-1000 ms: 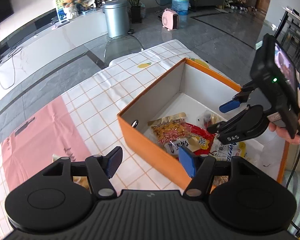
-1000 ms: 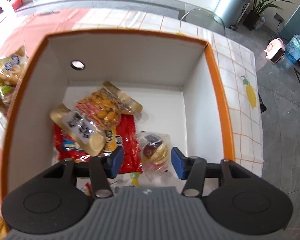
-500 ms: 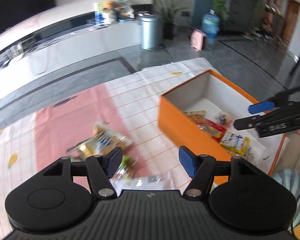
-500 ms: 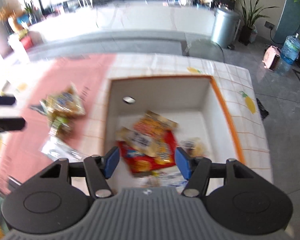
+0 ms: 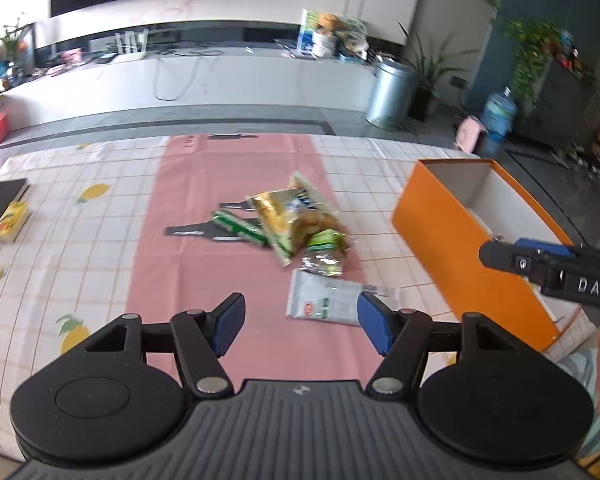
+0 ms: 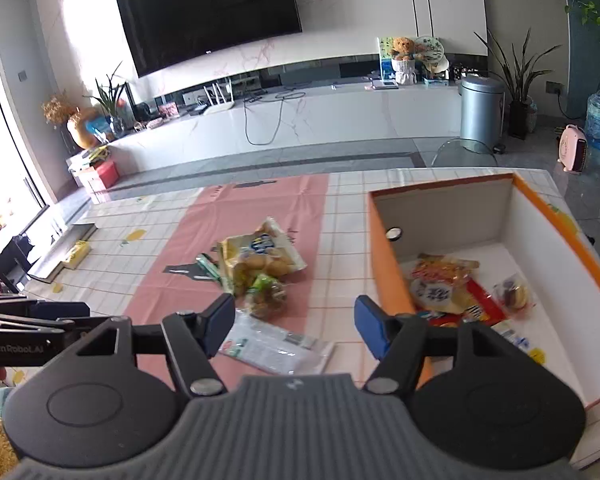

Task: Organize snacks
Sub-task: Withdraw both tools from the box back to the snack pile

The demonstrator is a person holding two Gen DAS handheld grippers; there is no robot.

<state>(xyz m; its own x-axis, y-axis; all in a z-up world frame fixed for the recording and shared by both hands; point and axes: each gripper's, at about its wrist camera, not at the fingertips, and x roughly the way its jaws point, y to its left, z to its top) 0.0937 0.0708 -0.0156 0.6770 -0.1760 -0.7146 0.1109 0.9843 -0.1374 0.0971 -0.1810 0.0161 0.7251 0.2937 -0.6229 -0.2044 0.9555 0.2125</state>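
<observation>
Both claws hung empty: the left claw (image 5: 300, 322) stood wide, the right claw (image 6: 294, 326) was opening. Loose snacks (image 5: 300, 224) lay on the desk (image 5: 80, 240) beside the box (image 6: 540, 232). Best to lower onto the nearest white packet (image 5: 328, 300) and pinch one edge.

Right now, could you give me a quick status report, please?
Left gripper open, empty. Right gripper opening, empty. Snack packets loose on cloth beside orange box. Nothing blocking.
</observation>
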